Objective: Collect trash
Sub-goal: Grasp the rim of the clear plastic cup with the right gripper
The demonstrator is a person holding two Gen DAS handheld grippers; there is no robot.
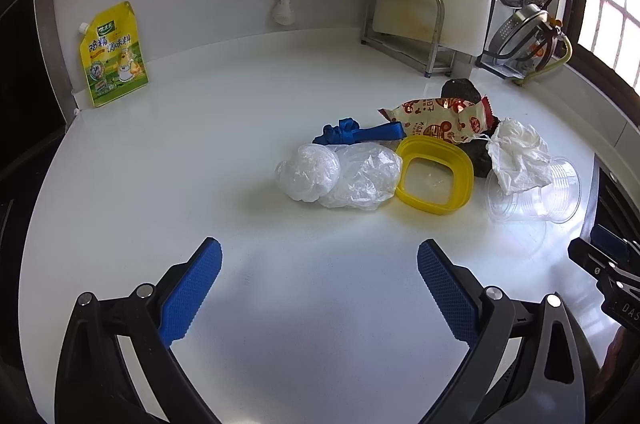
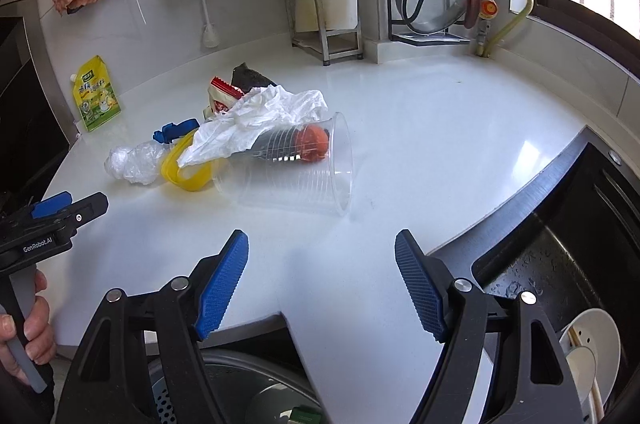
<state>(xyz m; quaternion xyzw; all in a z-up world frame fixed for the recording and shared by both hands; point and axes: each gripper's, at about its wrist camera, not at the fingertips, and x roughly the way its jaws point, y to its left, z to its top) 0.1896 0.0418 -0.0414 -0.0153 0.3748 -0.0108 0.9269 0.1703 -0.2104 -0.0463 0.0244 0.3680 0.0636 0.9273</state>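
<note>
**A:** On the white counter (image 1: 200,152), everything you need is one heap around the yellow ring (image 1: 434,180). Your left gripper (image 1: 319,258) hangs short of it with its blue pads spread wide and nothing between them. Your right gripper (image 2: 321,252) is the same, jaws apart and empty, over the counter edge near the sink (image 2: 560,232).

**B:** What do I take first?

**A:** I'd judge the clear plastic cup (image 2: 296,176) easiest for your right. It lies on its side just right of the yellow ring, mouth toward the sink. It looks thin-walled, light and slick, so it may roll or buckle. Close on the rim, gently.

**B:** And the white paper?

**A:** The crumpled tissue (image 2: 256,120) drapes over the cup's base and the ring's far edge. It looks soft and nearly weightless, so pinch a thick fold rather than a loose corner.

**B:** For the left?

**A:** The clear plastic wrap (image 1: 340,176) touches the ring's left side. It looks limp and slippery, so grab the balled end. Behind the ring lie a blue strip (image 1: 360,134) and a printed snack wrapper (image 1: 436,120), both probably light and flexible.

**B:** The ring itself?

**A:** It looks stiff. One pad inside the opening and one outside should hold it. Something dark lies behind it, and I cannot tell what it is.
</note>
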